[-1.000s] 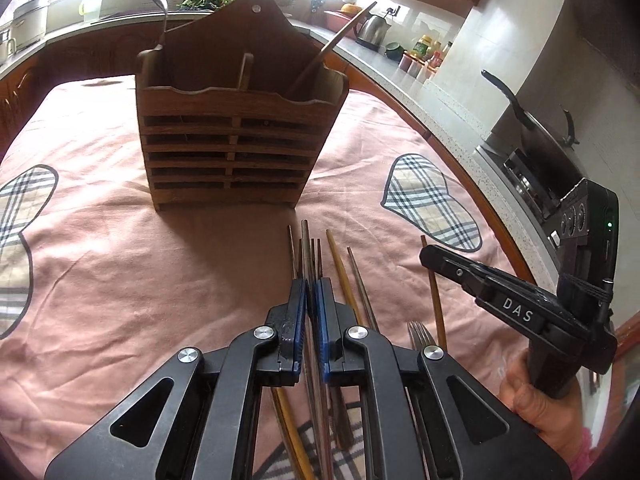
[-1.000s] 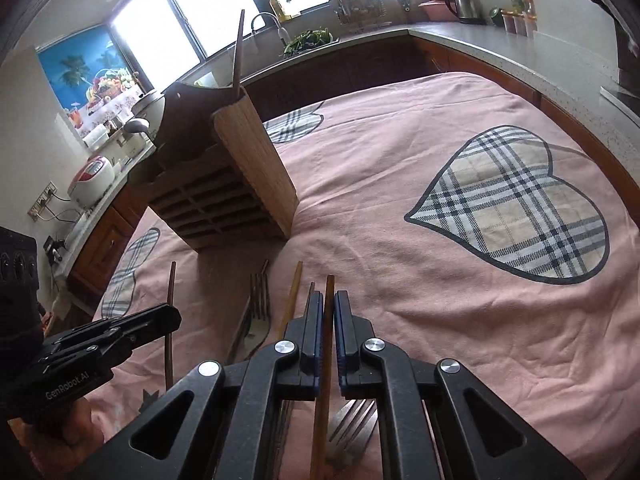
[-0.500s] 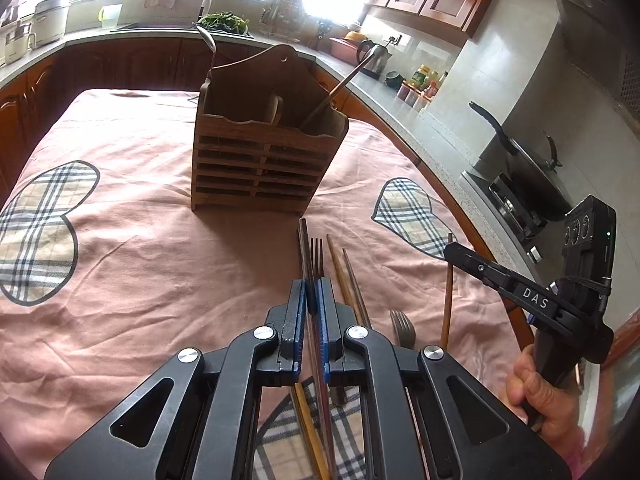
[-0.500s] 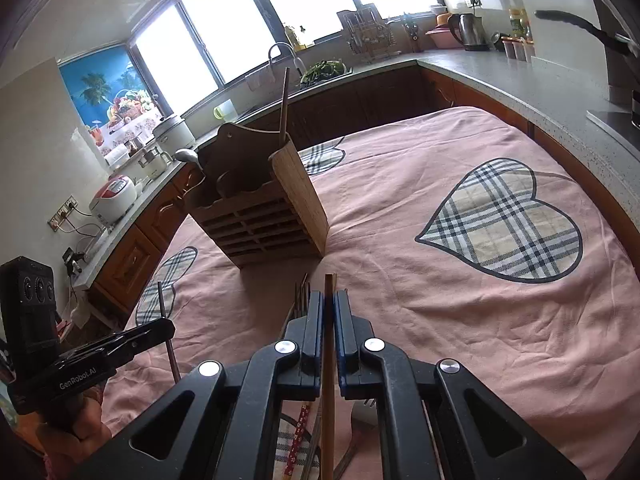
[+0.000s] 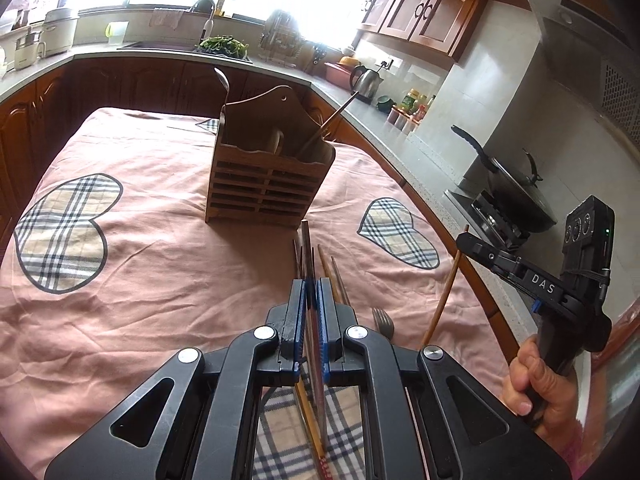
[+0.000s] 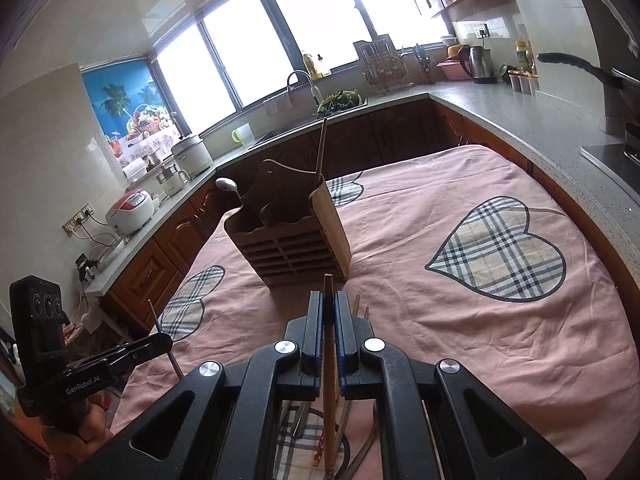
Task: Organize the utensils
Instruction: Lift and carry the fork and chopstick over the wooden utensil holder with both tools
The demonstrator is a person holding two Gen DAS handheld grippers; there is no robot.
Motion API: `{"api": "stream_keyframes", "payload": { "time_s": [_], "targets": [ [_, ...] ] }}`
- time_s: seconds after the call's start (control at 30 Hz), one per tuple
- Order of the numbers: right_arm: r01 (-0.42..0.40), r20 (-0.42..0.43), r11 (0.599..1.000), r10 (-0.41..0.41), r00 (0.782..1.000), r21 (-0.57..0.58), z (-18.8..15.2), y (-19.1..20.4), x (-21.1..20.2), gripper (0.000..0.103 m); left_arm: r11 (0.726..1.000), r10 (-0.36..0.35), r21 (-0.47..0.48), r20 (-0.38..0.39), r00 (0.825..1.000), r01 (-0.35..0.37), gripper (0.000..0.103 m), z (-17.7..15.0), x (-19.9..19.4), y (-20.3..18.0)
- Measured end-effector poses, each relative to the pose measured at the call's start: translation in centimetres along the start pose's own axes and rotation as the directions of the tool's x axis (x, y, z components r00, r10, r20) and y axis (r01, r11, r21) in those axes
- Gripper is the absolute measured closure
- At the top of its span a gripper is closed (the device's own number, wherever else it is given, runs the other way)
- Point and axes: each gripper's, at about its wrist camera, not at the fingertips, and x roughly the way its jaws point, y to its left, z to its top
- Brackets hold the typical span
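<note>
dark metal chopstick (image 5: 307, 252) pinched in left gripper (image 5: 311, 292), wooden chopstick (image 6: 328, 320) pinched in right gripper (image 6: 328, 304) | both lifted higher than a second ago, wooden utensil caddy (image 5: 264, 188) now farther and lower, so insertion from above is judged next | remaining fork (image 5: 382, 318) left on pink cloth (image 5: 160, 280); open air above caddy, counter edge (image 5: 424, 184) near right

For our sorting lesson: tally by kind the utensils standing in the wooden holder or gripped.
Silver metal spoon, in slatted wooden holder: 1
Chopsticks: 3 (tall wooden chopstick in holder, dark chopstick in left gripper, brown chopstick in right gripper)
Total: 4
</note>
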Motion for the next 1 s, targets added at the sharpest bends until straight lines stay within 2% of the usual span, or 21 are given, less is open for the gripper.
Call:
{"api": "stream_keyframes", "payload": {
  "time_s": [0.23,0.5,1.0],
  "targets": [
    [-0.002,0.078,1.0,0.004,0.997,-0.031,0.9,1.5,-2.4,0.098,1.0,0.008,0.003,0.09,0.996,-0.008,0.099,0.1,-3.2,0.0],
    [-0.008,0.151,0.999,0.013,0.988,-0.033,1.7,2.2,-3.7,0.098,1.0,0.026,-0.013,0.2,0.98,-0.024,0.099,1.3,-6.1,0.8],
    [-0.03,0.235,0.999,0.039,0.971,-0.042,4.4,3.2,-3.7,0.098,0.999,0.051,-0.018,0.308,0.95,-0.048,0.099,5.3,-6.6,1.2]
  ]
}}
